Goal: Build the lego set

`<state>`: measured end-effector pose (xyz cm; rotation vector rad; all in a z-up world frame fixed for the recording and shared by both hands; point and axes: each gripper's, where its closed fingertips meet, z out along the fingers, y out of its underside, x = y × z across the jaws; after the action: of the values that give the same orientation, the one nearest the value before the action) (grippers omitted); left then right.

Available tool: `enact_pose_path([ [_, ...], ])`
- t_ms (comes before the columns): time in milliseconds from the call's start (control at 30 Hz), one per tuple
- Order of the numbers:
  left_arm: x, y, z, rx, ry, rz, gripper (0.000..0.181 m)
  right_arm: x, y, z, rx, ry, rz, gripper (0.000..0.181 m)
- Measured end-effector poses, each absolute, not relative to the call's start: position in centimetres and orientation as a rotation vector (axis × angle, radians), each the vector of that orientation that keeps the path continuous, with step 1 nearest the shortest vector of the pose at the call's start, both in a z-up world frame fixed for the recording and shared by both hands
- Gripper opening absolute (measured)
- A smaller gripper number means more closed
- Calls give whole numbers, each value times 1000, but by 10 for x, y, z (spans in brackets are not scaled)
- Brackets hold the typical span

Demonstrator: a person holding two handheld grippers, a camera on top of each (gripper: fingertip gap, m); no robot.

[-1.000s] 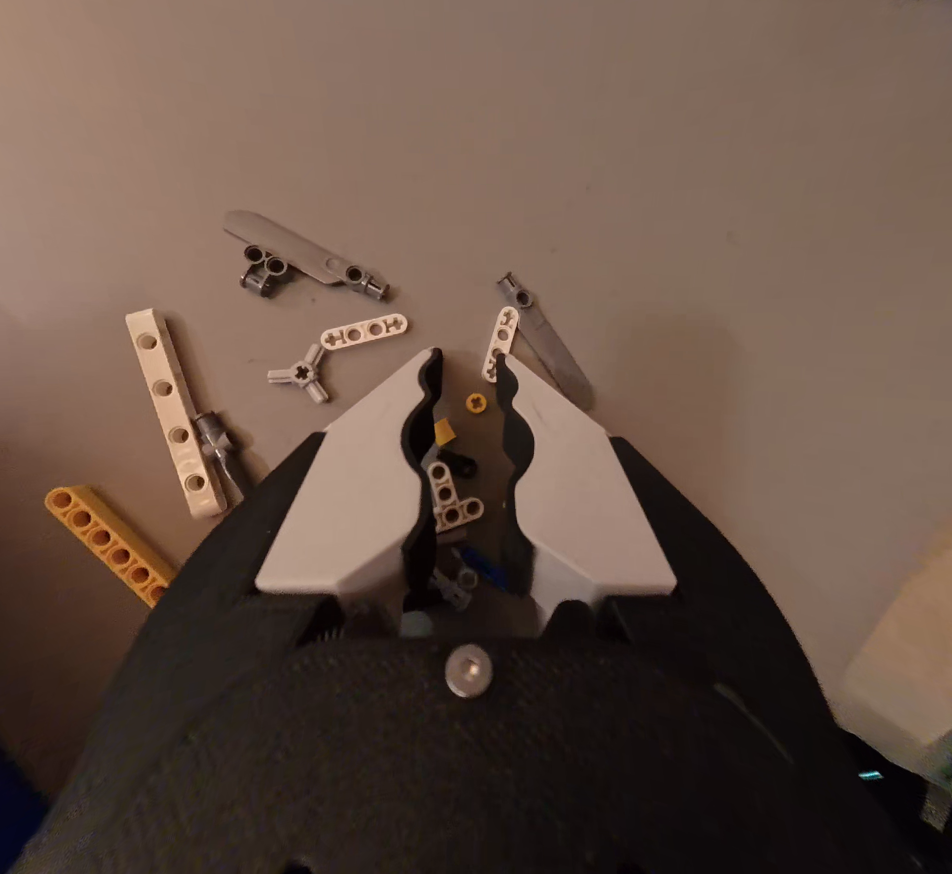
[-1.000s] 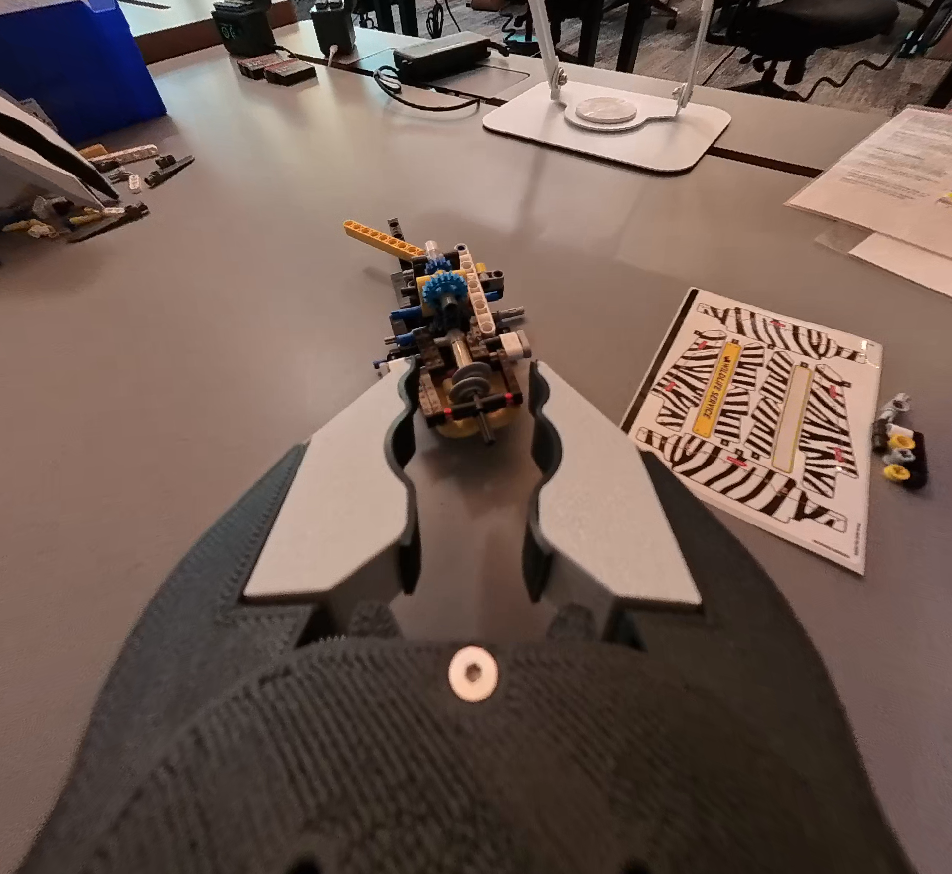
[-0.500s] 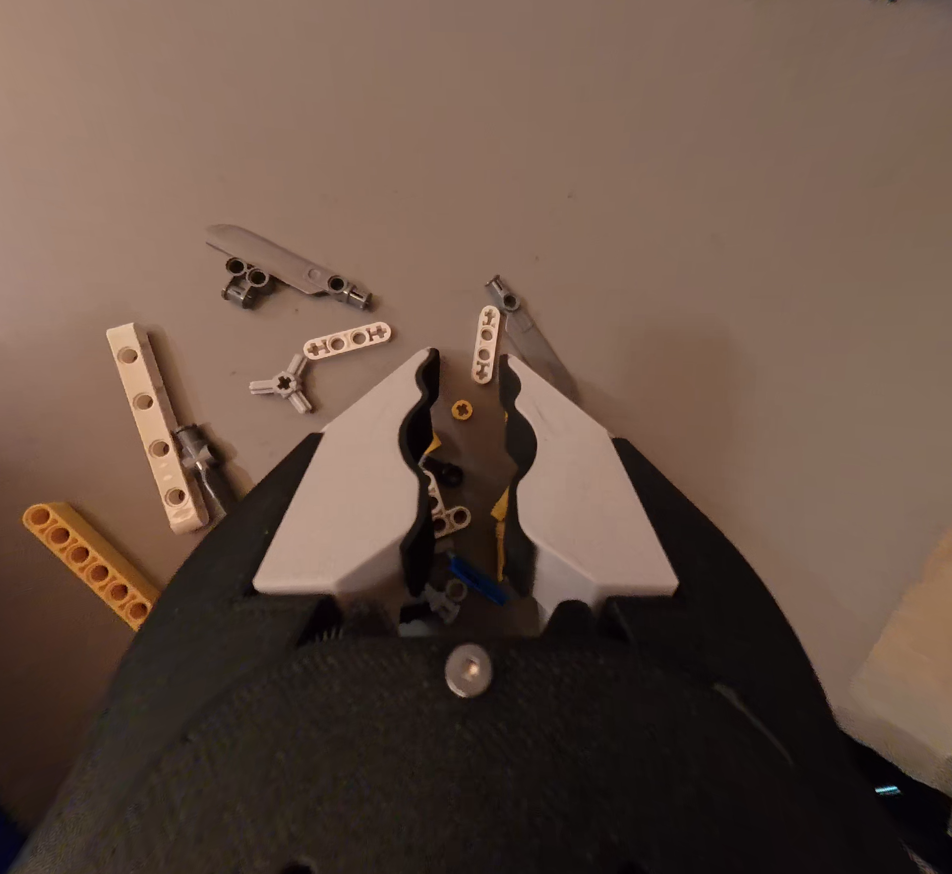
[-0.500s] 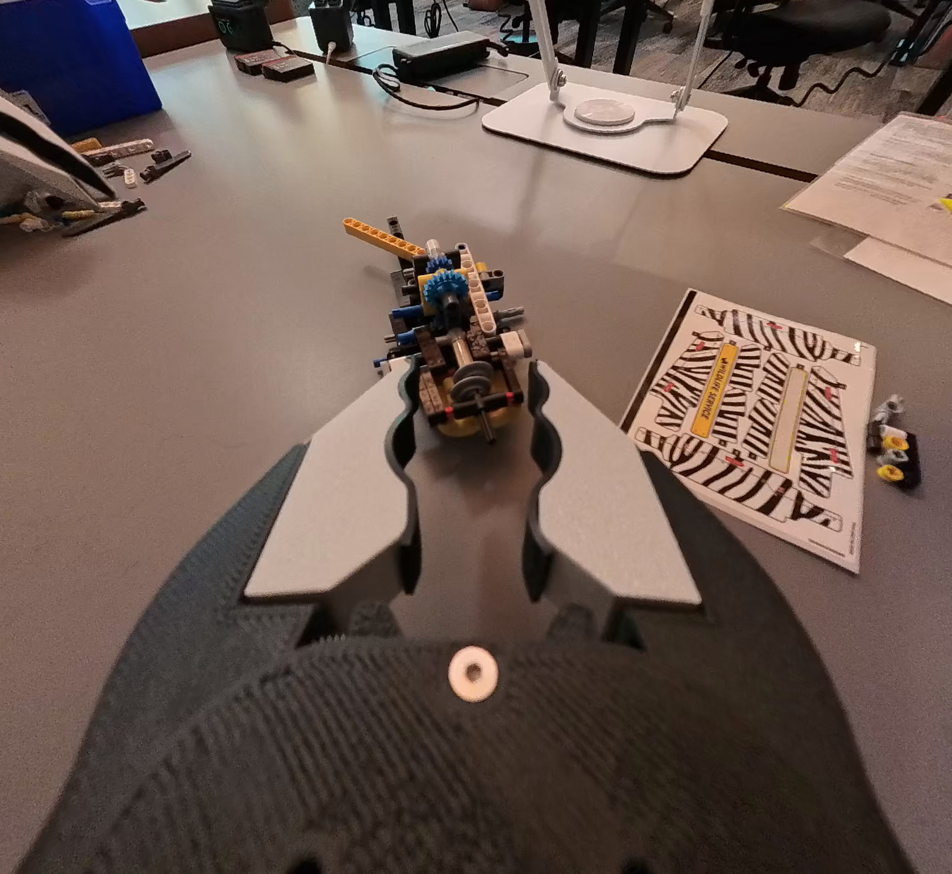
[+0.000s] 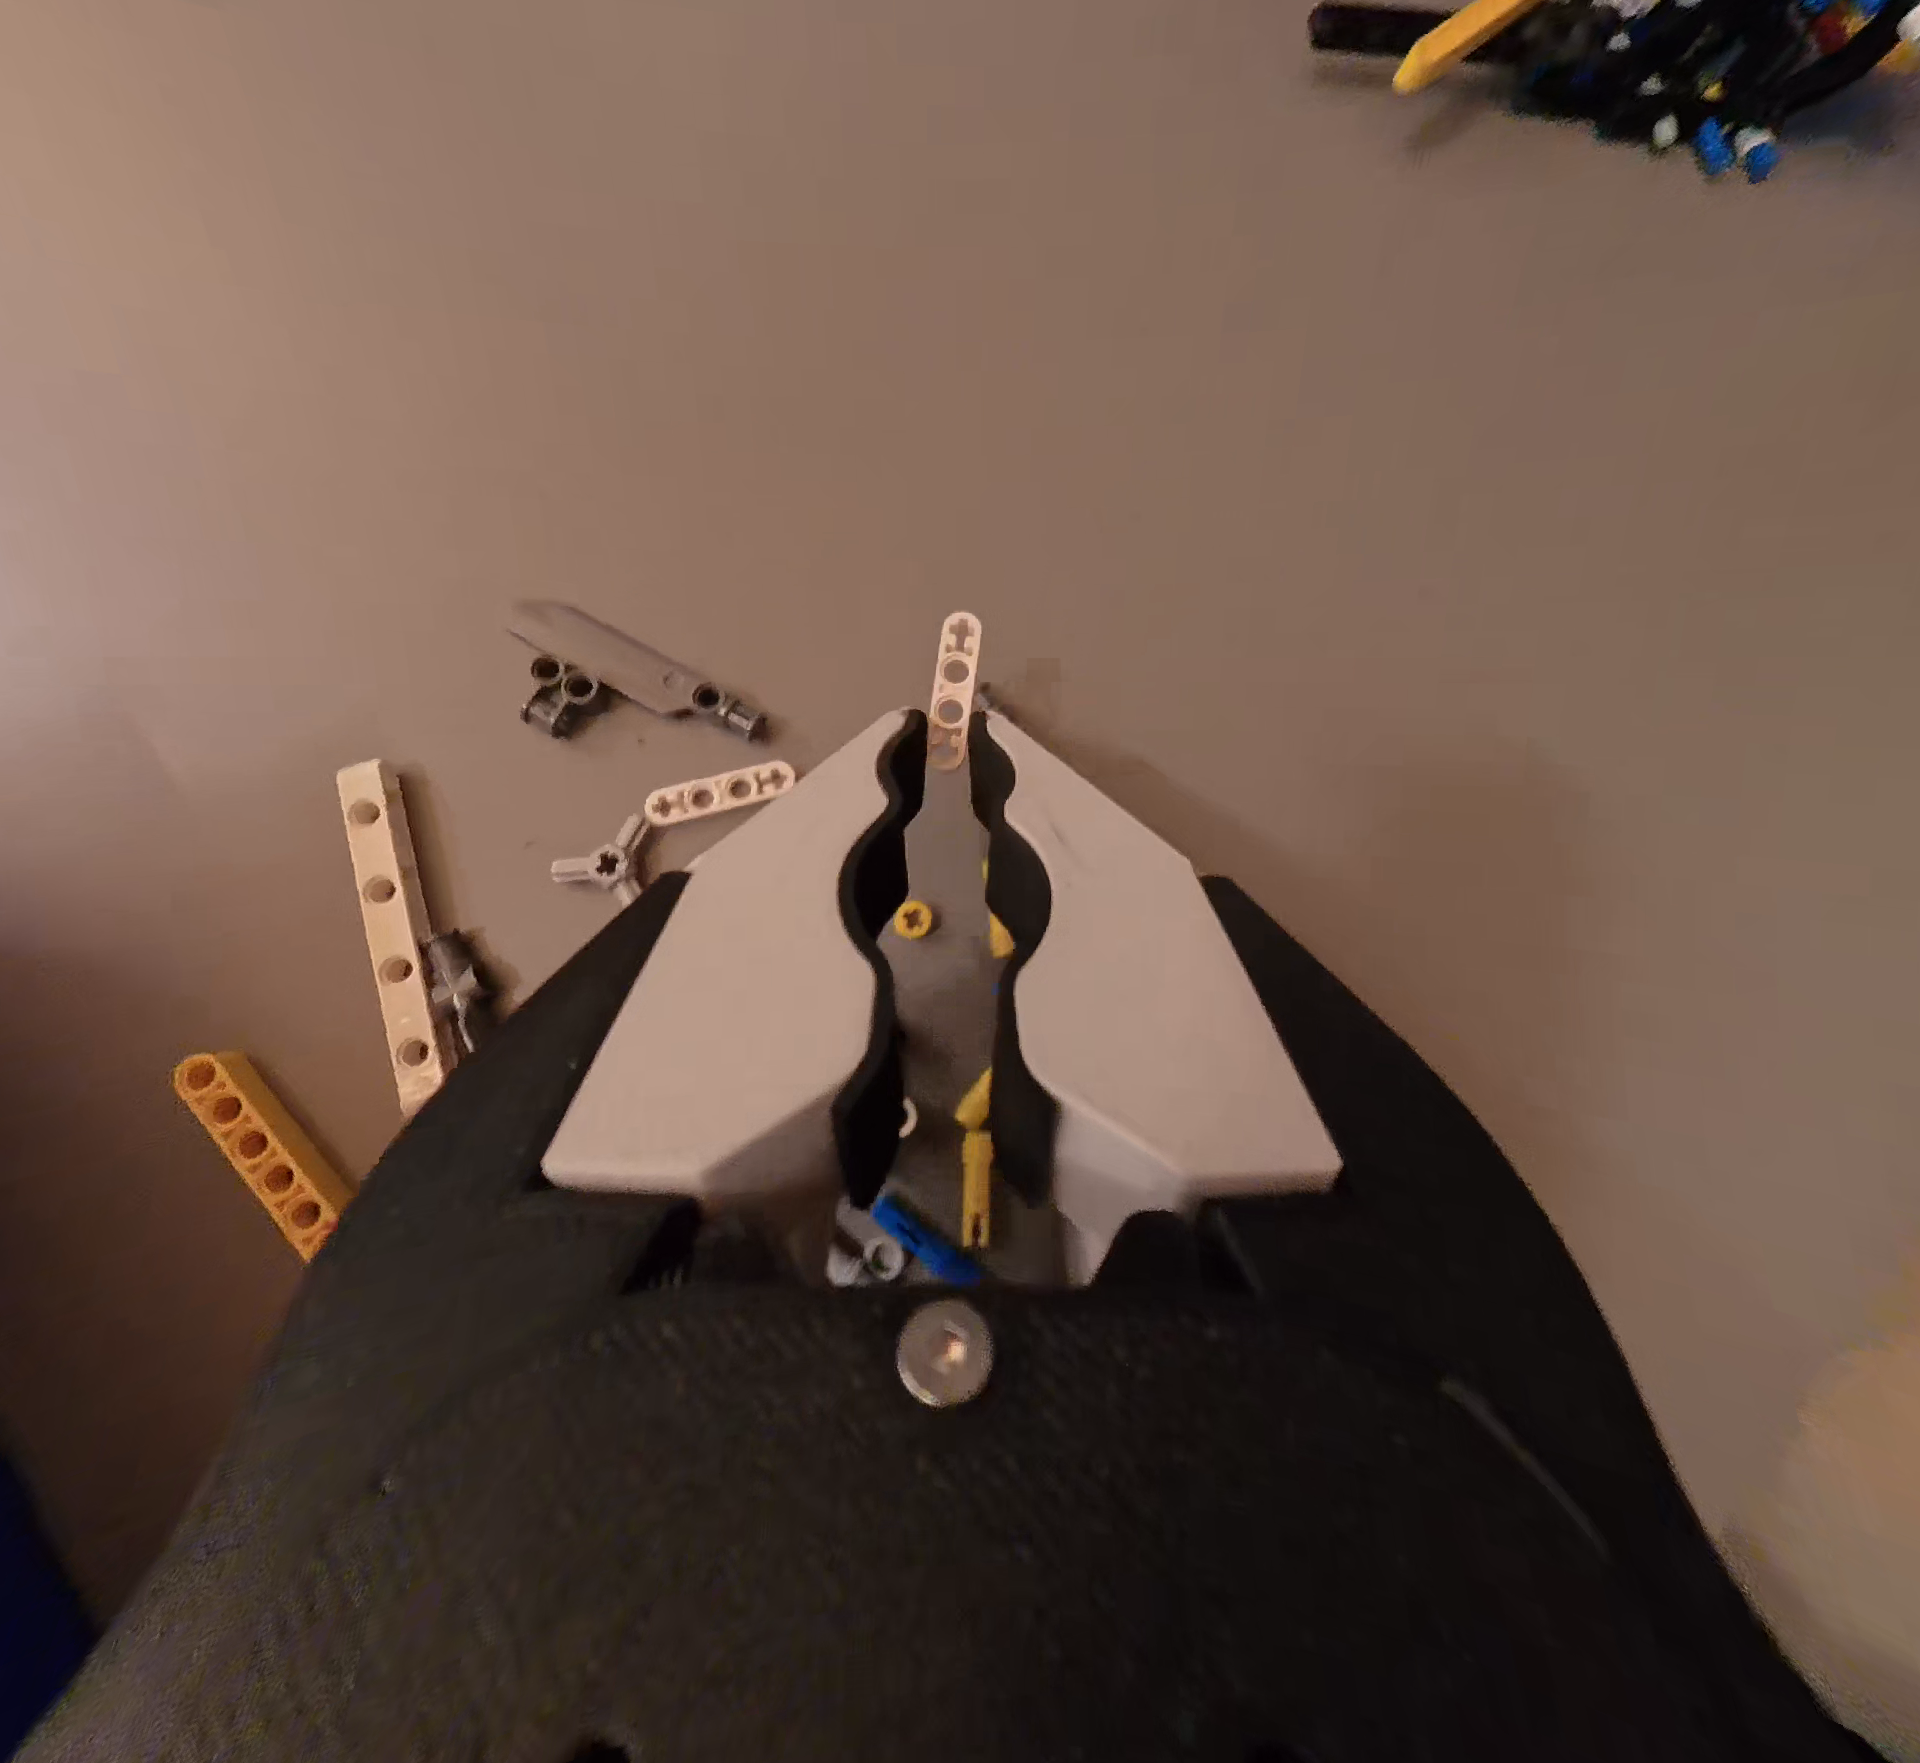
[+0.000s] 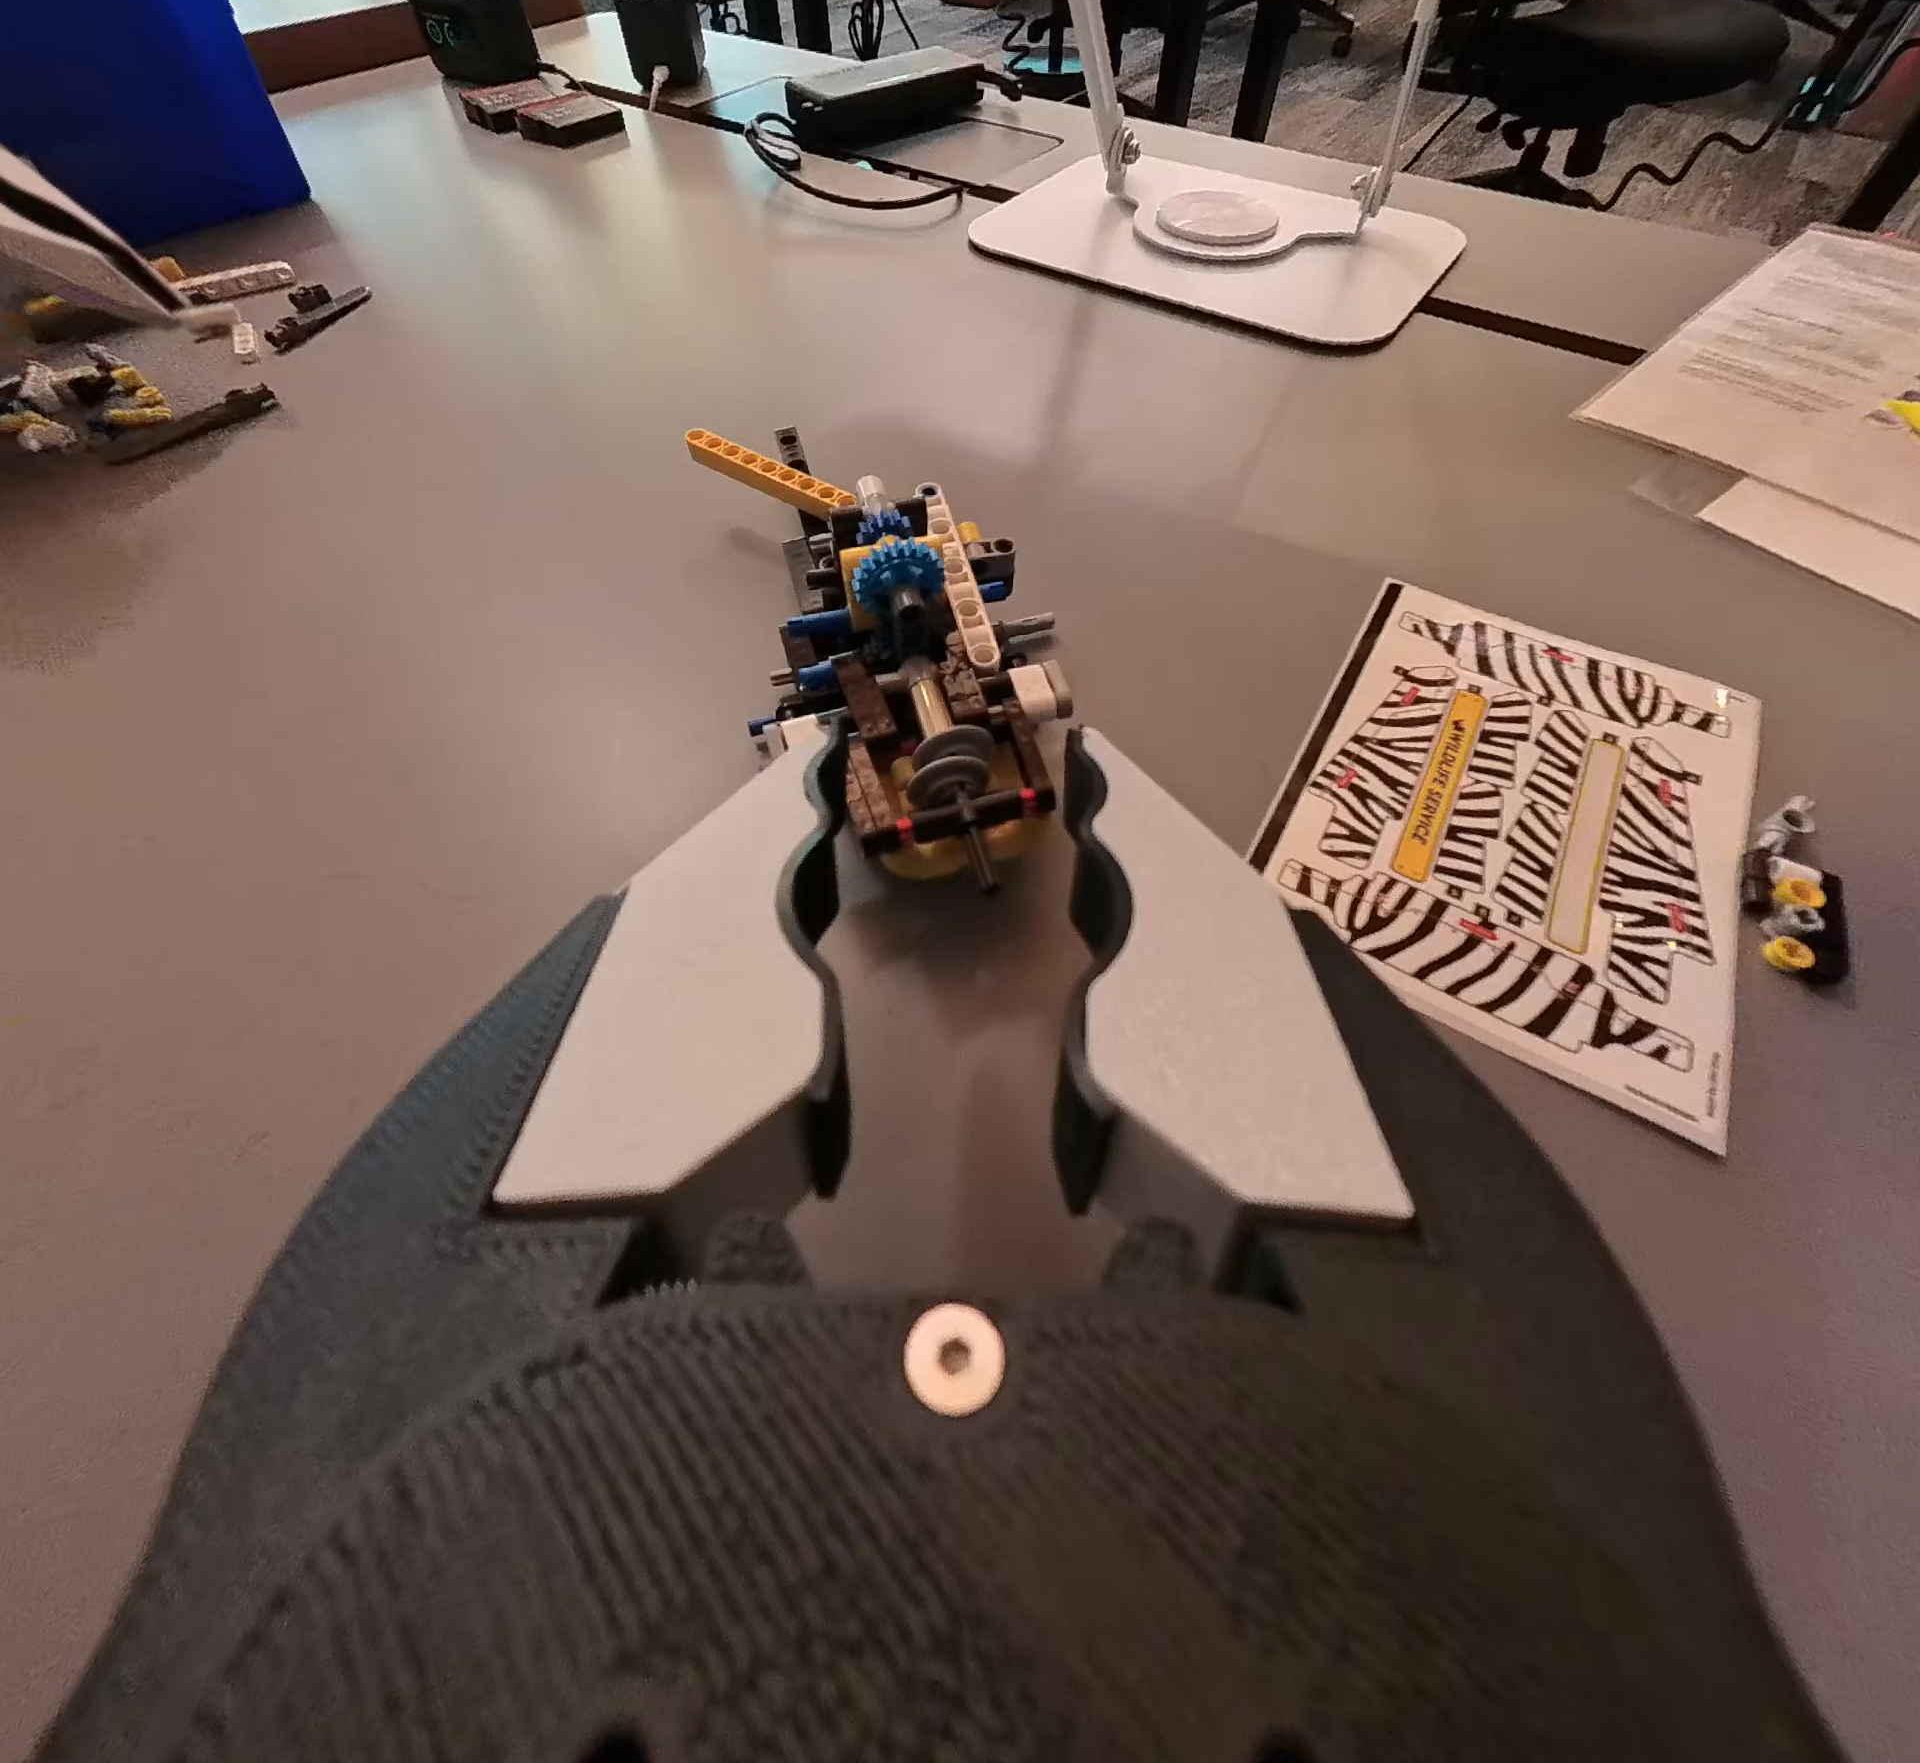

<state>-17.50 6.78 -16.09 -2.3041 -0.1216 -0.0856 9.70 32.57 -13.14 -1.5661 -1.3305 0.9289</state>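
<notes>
a thin white strip [image 5: 954, 693] is pinched at its lower end between the tips of the left gripper [image 5: 948, 745], above loose pieces on the grey table [image 5: 935, 311]. the right gripper [image 6: 948, 757] is held open, its fingers on either side of the near end of the half-built lego model [image 6: 914, 664], without visible contact. a striped sticker sheet [image 6: 1517, 851] lies to the right.

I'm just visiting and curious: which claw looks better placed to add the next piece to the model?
Left, probably. The left claw is pinching a small white beam at its tips, ready to carry. The right claw is open, flanking the lego model, so it looks placed to steady it.
</notes>
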Motion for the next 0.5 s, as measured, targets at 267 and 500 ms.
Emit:
enact_pose_path([
  [267, -102, 118, -133, -2225, 174, -71, 7, 97, 317, -126, -1526, -1333, 939, 40],
  [500, 3, 172, -141, -2176, 584, -148, 7, 93, 259, -107, -1464, -1424, 1100, 46],
])
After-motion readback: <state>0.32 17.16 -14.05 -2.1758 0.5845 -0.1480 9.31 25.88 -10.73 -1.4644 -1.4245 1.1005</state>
